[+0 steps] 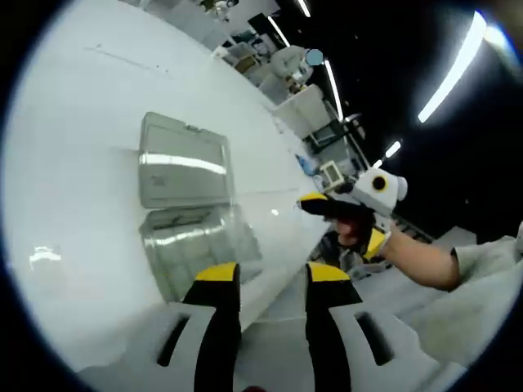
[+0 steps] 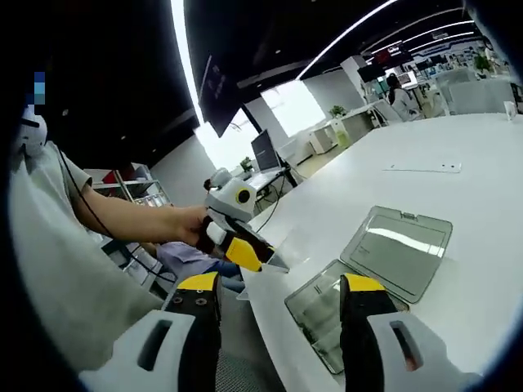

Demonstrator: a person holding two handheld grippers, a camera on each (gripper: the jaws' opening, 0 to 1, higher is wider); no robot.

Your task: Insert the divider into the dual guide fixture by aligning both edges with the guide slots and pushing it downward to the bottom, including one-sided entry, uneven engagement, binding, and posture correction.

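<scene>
A clear plastic box lies near the edge of the white table (image 1: 73,147), its lid (image 1: 183,162) flung open flat behind the tray (image 1: 192,249). The same lid (image 2: 402,245) and tray (image 2: 315,309) show in the right gripper view. My left gripper (image 1: 272,276) hovers over the table edge just short of the tray, jaws apart with nothing between them. My right gripper (image 2: 280,284) is also open and empty, close to the tray's corner. Each gripper sees the other, held off the table's edge: the right gripper (image 1: 320,204) and the left gripper (image 2: 252,251). No divider can be made out.
The white table (image 2: 466,131) stretches far beyond the box, with a thin flat strip (image 2: 423,168) lying on it. The person's forearm (image 1: 417,261) and sleeve sit off the table edge. Desks, a monitor (image 2: 265,153) and a standing person (image 2: 400,91) are in the background.
</scene>
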